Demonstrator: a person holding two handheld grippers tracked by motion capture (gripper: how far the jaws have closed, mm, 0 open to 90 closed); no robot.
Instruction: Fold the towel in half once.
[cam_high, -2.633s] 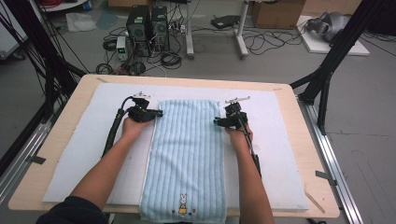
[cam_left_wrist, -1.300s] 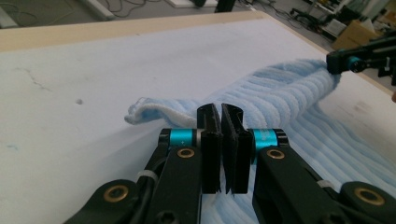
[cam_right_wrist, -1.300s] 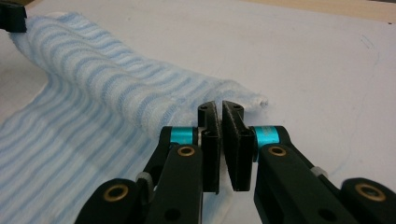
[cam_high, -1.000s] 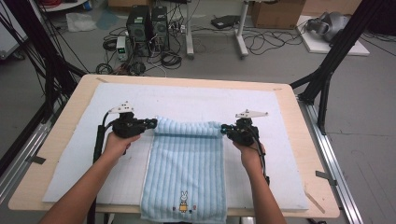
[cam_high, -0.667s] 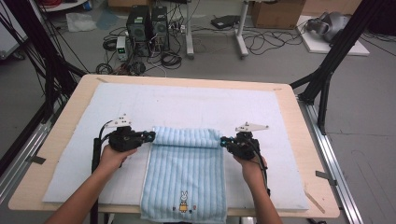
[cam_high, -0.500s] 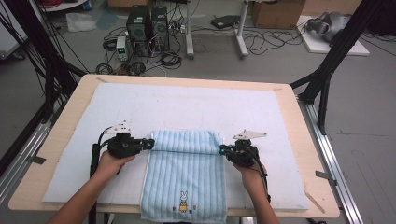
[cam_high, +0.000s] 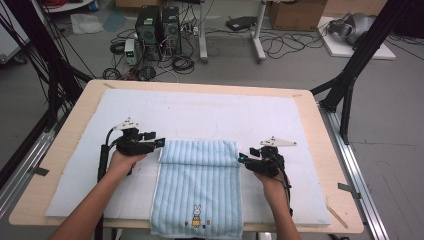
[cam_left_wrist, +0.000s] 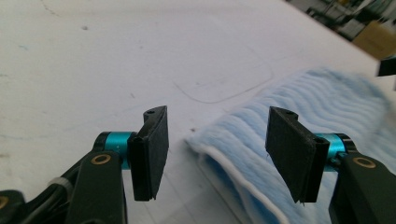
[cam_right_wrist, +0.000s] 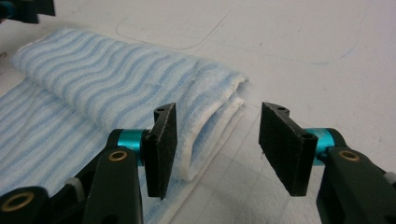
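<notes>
The blue striped towel (cam_high: 198, 192) lies flat on the white mat (cam_high: 210, 112) in front of me, its near end with the little rabbit print hanging at the table (cam_high: 65, 145) edge, and its far end now doubled back on itself in a soft fold (cam_high: 199, 152). A couple of seconds ago that far end was stretched well up the mat; since then I have brought it back toward me, and the fold sits lower than it did half a second ago.

And there, I've let go. My left gripper (cam_high: 159, 142) has just been opening, and its jaws now stand apart with the fold's left corner (cam_left_wrist: 219, 140) lying loose between them, neither pad pressing on it. In the left gripper view the cloth rests on the mat by itself.

Same on the other side: my right gripper (cam_high: 241, 159) has just been opening too, jaws parted, the fold's right corner (cam_right_wrist: 219, 93) just ahead of and between them, the layered edge showing, no pad on it. A second ago both pairs were pinched on those corners.

Both hands sit low, just beside the towel's two edges, left hand (cam_high: 122, 162) and right hand (cam_high: 272, 182) resting on the mat.
</notes>
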